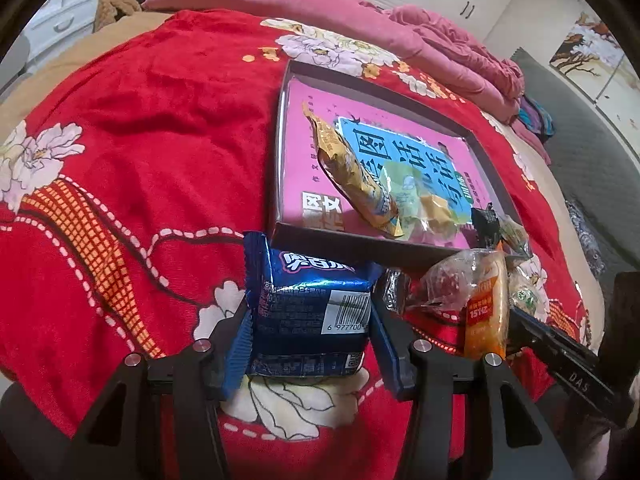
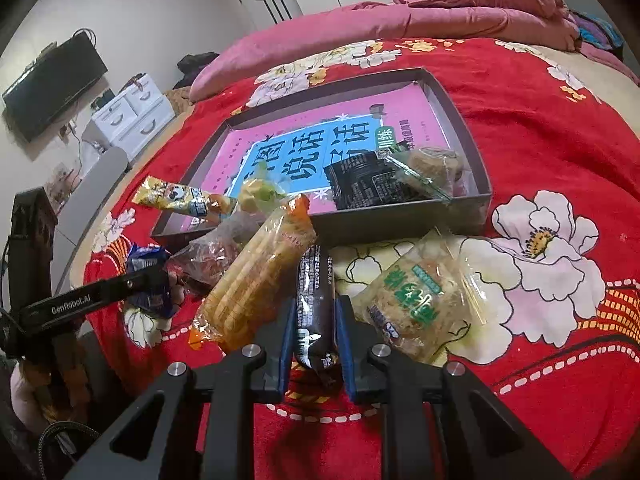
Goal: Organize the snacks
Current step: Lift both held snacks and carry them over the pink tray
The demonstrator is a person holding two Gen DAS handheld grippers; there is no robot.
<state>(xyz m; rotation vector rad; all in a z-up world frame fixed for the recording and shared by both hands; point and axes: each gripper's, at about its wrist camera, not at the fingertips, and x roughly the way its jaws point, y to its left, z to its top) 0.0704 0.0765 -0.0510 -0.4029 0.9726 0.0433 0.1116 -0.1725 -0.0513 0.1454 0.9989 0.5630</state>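
My left gripper (image 1: 310,320) is shut on a blue biscuit pack (image 1: 312,296), held just above the red flowered blanket, in front of the dark shallow box (image 1: 360,244). My right gripper (image 2: 316,312) is shut on a slim black snack bar (image 2: 314,276) that points toward the box (image 2: 380,220). Inside the box, on a pink and blue book, lie a long yellow pack (image 1: 352,176), a pale green pack (image 1: 404,192), a black pack (image 2: 368,184) and a clear-wrapped cake (image 2: 432,168).
Loose on the blanket before the box lie an orange pack of sticks (image 2: 260,280), a clear pack with dark red pieces (image 2: 212,256) and a green-lettered clear pack (image 2: 416,300). Pink bedding (image 2: 460,4) is piled behind the box. White drawers (image 2: 132,116) stand beside the bed.
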